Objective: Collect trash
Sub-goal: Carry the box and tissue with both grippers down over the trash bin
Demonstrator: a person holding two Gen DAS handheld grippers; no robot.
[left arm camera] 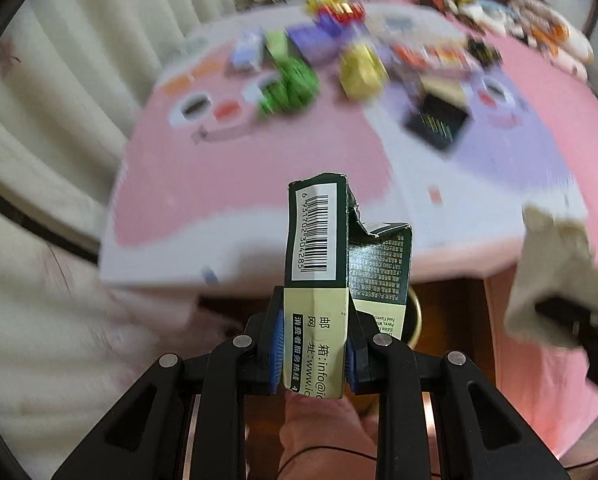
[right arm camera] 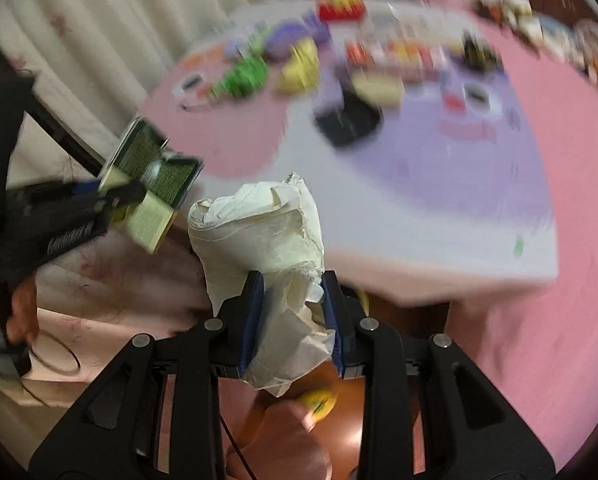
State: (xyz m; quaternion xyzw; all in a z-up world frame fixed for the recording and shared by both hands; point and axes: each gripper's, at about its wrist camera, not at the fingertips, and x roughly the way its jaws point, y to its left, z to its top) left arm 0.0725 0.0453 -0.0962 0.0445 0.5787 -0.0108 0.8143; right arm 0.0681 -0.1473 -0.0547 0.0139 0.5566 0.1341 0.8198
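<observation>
We hold the left hand-held gripper (left arm camera: pixel 314 350) clamped on a torn dark-green carton (left arm camera: pixel 319 280), barcode side facing the camera, raised past the near edge of the bench (left arm camera: pixel 259 184). To its right, we hold the right hand-held gripper (right arm camera: pixel 293 320) clamped on a crumpled cream paper wad (right arm camera: pixel 267 236), also off the bench edge. Farther back, blurred wrappers lie on the pink-and-lilac bench cover: a green wrapper (left arm camera: pixel 289 84), a yellow wrapper (left arm camera: pixel 361 66) and a black box (left arm camera: pixel 437 122).
</observation>
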